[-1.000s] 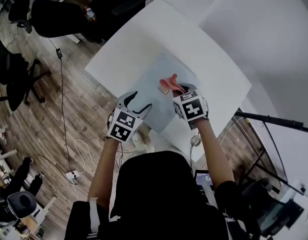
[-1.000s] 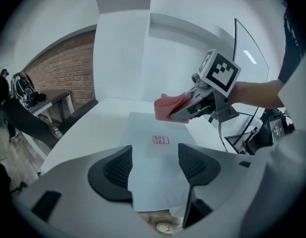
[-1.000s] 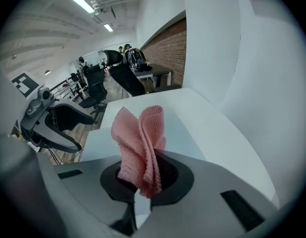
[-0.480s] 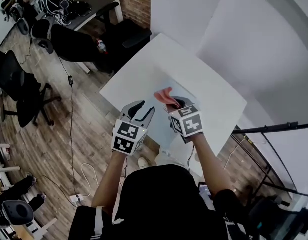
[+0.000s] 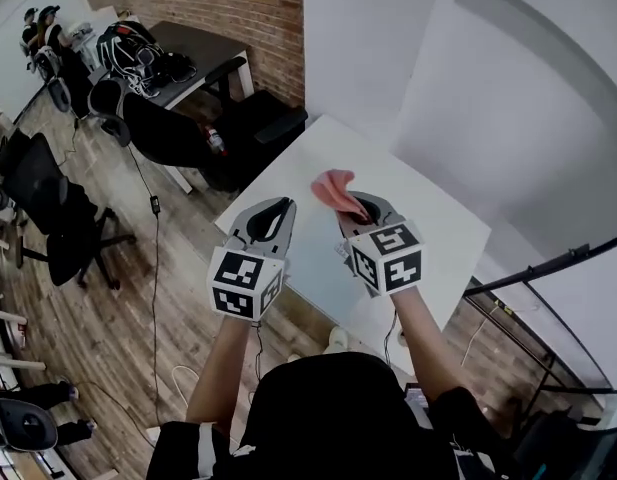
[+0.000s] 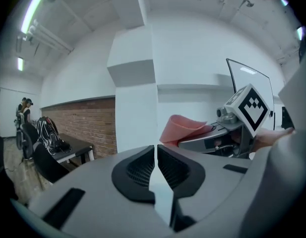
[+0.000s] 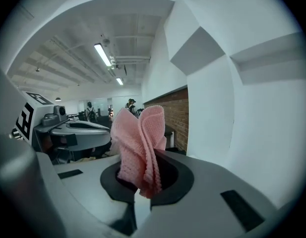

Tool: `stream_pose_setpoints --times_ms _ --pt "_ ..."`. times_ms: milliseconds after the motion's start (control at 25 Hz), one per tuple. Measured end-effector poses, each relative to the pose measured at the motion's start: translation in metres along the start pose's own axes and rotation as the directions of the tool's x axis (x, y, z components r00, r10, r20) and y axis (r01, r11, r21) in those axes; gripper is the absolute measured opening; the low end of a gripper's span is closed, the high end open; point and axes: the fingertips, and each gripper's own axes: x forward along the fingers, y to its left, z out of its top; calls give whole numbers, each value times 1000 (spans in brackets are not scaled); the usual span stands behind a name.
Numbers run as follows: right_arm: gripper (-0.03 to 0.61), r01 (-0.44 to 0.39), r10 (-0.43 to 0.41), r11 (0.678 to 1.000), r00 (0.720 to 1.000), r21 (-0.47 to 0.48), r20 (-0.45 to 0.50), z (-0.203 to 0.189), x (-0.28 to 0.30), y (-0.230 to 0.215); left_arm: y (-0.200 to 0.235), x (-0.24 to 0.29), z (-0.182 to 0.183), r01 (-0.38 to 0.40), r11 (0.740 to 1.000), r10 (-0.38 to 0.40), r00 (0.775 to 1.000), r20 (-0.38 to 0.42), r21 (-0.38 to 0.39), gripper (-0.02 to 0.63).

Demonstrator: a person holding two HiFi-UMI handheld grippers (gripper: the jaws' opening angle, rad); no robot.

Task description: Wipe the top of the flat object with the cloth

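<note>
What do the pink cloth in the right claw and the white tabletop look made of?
The pink cloth: soft textile, likely knitted or microfibre, matte; fine ribbed texture and limp folds show where the right claw pinches it. The white tabletop: smooth, hard, probably laminate or painted board; even surface, no grain visible.

The right gripper (image 7: 145,182) has its jaws clamped on the pink cloth (image 7: 139,138), whose bunched folds stand up above them; a brick wall (image 7: 178,118) runs behind; lit ceiling strips (image 7: 104,54) hang overhead; a white wall (image 7: 252,108) fills the right.
</note>
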Motion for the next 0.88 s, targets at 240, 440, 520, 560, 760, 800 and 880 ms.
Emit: stream_pose_setpoints --times_ms 240,440,520,560,760,800,880 --pt "44 13 -12 1000 992 -10 125 34 -28 10 -9 -20 38 2 1000 -4 996 89 22 14" --pt "44 20 -18 1000 983 -6 180 45 -39 10 -18 -26 56 -4 999 -2 992 130 45 12" --pt "44 23 -22 1000 983 -4 181 45 -42 9 -22 -27 59 -2 999 -4 991 135 47 12" --pt "44 24 -23 1000 983 -4 181 46 -43 10 -23 -28 60 -2 999 -4 991 136 48 12" --pt "44 23 -21 1000 983 -10 182 48 -47 14 -25 -30 62 2 999 -9 991 134 52 12" --pt "44 23 -20 1000 983 -14 182 48 -47 15 -26 -30 63 3 999 -10 991 135 54 12" --pt "44 23 -19 1000 983 -18 184 49 -48 17 -27 -29 65 1 998 -9 990 138 59 12"
